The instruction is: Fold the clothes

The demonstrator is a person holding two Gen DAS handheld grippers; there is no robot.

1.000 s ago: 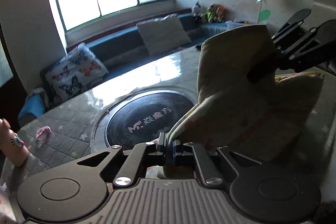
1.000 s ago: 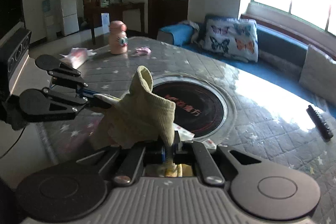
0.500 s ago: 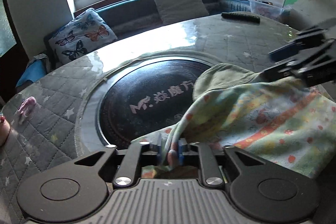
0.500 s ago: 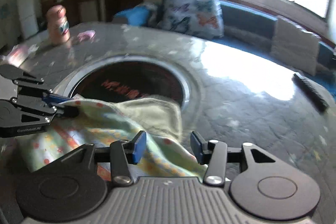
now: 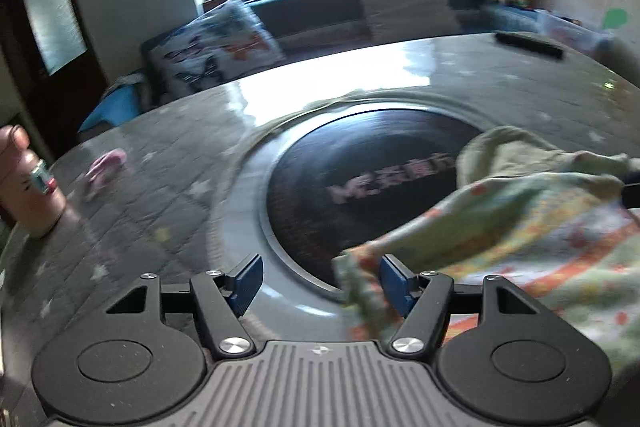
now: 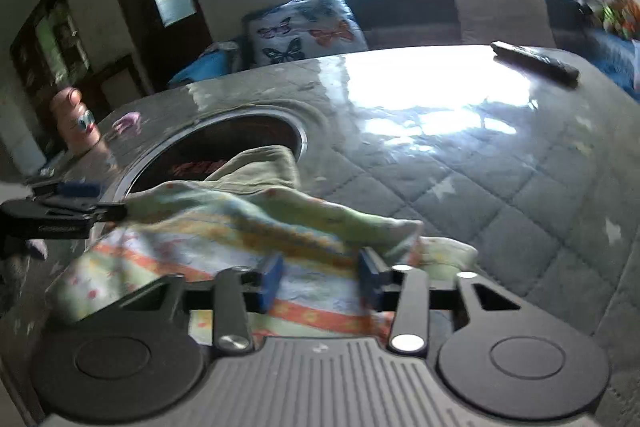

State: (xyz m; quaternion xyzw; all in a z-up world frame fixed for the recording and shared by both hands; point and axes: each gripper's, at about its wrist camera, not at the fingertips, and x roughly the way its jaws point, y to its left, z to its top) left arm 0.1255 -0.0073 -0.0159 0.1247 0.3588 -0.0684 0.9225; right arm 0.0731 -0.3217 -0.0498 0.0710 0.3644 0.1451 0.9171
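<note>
A small pale green garment (image 5: 520,215) with orange and yellow print lies folded on the quilted grey table, partly over the black round hob. In the left wrist view my left gripper (image 5: 322,281) is open, with a garment corner just inside its right finger. In the right wrist view the garment (image 6: 224,223) lies under and ahead of my right gripper (image 6: 320,277), which is open over it. The left gripper (image 6: 72,205) also shows at that view's left edge, at the garment's far corner.
A black round hob (image 5: 360,183) is set in the table's middle. A pink bottle (image 5: 28,183) and a small pink item (image 5: 106,163) stand at the left. A black remote (image 6: 534,63) lies at the far right. A sofa with cushions runs behind the table.
Both grippers came down with the garment from a raised hold to the table. The right gripper opened first, then the left opened and let the cloth go. Both cameras shifted left.
</note>
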